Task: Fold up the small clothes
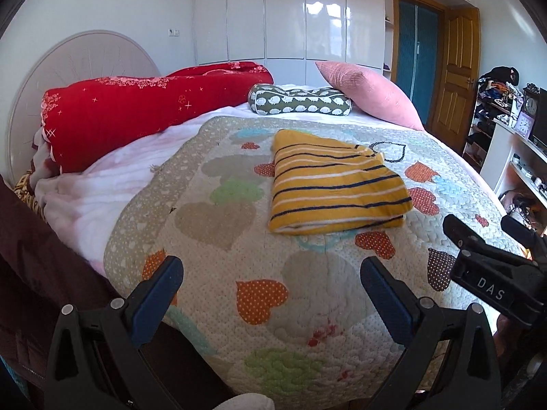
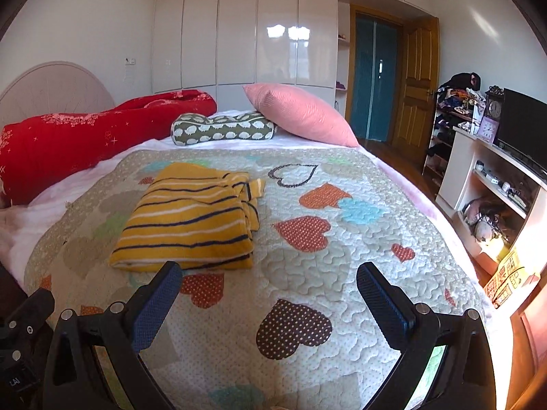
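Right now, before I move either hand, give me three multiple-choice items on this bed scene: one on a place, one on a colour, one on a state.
1. Where does the striped garment lie?
A. On the heart quilt
B. On the pink pillow
C. On the floor

2. What is the garment's main colour?
A. Green
B. Yellow
C. Grey

3. How do the right tongs and left tongs stand?
A. Both shut on the garment
B. One open, one shut
C. Both open, holding nothing

Answers:
1 A: it rests folded on the quilt, well short of the pillow.
2 B: yellow with dark and white stripes.
3 C: only quilt shows between each pair of blue pads.
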Motion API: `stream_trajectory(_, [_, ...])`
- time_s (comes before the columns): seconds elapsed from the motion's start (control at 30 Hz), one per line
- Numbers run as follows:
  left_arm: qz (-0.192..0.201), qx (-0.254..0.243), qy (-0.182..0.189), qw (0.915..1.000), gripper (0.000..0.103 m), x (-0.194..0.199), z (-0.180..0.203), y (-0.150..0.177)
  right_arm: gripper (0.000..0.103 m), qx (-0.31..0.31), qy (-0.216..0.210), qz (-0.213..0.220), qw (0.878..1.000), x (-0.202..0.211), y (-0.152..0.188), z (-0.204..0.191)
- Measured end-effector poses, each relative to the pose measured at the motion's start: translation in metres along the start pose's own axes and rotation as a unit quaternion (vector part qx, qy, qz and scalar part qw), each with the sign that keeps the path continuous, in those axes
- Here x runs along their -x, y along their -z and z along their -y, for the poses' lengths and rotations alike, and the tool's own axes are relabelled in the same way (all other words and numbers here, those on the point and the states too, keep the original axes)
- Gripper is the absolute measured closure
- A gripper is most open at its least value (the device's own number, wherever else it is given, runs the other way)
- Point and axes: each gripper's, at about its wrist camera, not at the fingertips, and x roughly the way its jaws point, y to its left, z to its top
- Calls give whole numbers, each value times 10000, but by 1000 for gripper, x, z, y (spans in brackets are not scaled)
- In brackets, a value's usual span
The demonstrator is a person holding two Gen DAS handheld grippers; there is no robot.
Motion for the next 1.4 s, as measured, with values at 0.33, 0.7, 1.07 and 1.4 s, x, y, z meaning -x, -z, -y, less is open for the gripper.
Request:
stream_trajectory(0.33, [-243,154,136,9995,0,-8,-6,7,0,213,-147,-345,9991,-11,16,-22])
stream_trajectory(0.7, [-478,180,260,9984,0,-16,-3,10,0,108,-290,-543,9980,-16,18,-19])
stream_trajectory(1.07, [-445,163,212,9987,0,-15,0,10,0,180,-361,-647,9971,-18,21,-25])
stream_trajectory(1.4, [-394,150,227,9989,0,-13,1,11,0,63,-303,-554,9980,-14,19,-19])
